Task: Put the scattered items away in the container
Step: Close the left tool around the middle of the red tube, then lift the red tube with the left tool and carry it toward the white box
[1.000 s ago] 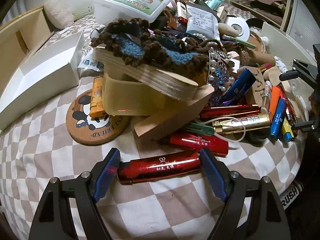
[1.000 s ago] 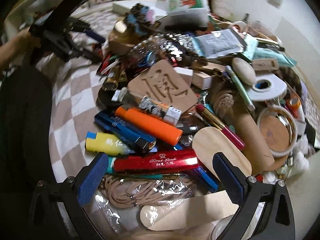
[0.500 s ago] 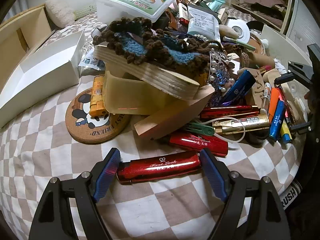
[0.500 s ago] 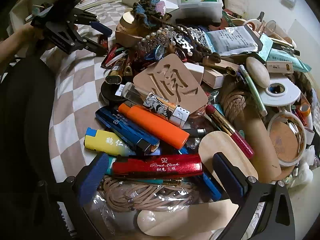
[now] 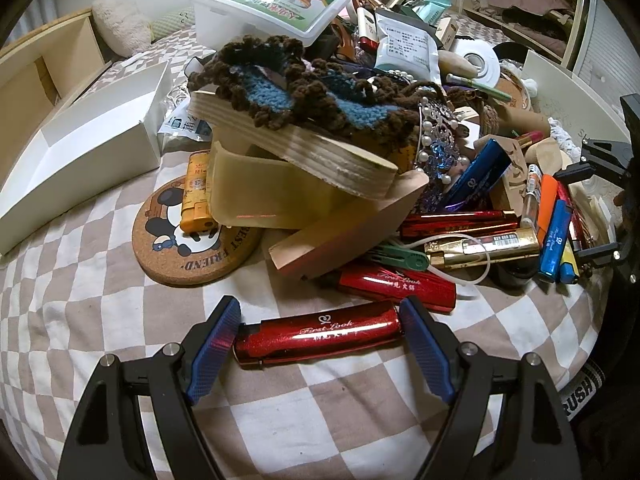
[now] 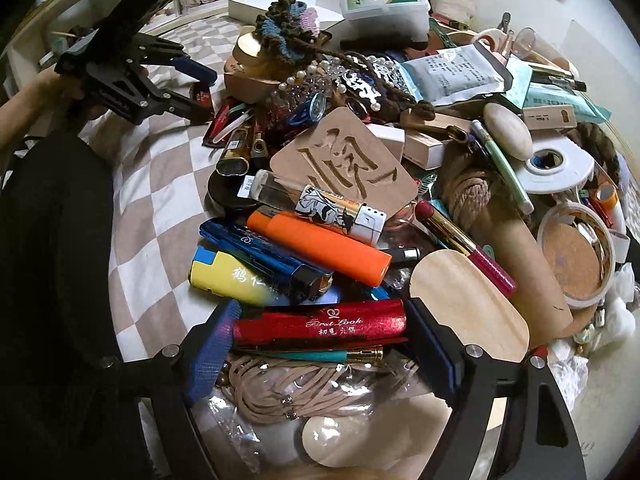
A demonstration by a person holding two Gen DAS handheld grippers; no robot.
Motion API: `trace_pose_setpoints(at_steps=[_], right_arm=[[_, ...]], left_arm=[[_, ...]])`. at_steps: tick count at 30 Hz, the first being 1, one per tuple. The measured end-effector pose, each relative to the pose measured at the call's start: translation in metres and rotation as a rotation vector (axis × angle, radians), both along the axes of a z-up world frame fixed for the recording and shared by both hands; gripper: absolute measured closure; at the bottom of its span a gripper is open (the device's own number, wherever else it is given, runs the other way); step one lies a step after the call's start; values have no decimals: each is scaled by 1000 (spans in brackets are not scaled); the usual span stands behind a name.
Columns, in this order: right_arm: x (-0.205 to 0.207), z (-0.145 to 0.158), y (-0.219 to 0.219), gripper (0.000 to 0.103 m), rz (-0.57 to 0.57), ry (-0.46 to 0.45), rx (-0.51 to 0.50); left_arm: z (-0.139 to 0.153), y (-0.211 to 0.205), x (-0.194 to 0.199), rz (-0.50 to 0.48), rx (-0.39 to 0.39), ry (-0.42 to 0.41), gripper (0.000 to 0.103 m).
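Left claw (image 5: 320, 332) pinches a red lighter (image 5: 320, 334) endwise over the checked bed (image 5: 100, 292); white box (image 5: 84, 152) at ten o'clock. Right view alone shows right claw (image 6: 320, 338) closing around another red lighter (image 6: 320, 322) atop the pile.

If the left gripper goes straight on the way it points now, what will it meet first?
The left gripper already grips a red glitter lighter endwise. Straight ahead, it would probably meet another red glitter lighter at the heap's edge first, though depth is unclear.
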State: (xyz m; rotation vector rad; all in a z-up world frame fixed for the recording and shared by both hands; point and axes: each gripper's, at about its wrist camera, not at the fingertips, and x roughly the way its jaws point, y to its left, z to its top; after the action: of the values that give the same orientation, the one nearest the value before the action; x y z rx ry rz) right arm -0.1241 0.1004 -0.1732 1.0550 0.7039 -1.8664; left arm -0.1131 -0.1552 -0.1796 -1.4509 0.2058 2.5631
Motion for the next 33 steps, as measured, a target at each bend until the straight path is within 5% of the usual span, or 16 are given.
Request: trace_pose_setpoints(at_steps=[20,33], right_arm=[[12,16,16,19,-101,-9,-16],[27,55,25,19,-211,38,-111]], left_arm=[[23,3,19,44,-1,27,21],[71,13,47,94,36,121,21]])
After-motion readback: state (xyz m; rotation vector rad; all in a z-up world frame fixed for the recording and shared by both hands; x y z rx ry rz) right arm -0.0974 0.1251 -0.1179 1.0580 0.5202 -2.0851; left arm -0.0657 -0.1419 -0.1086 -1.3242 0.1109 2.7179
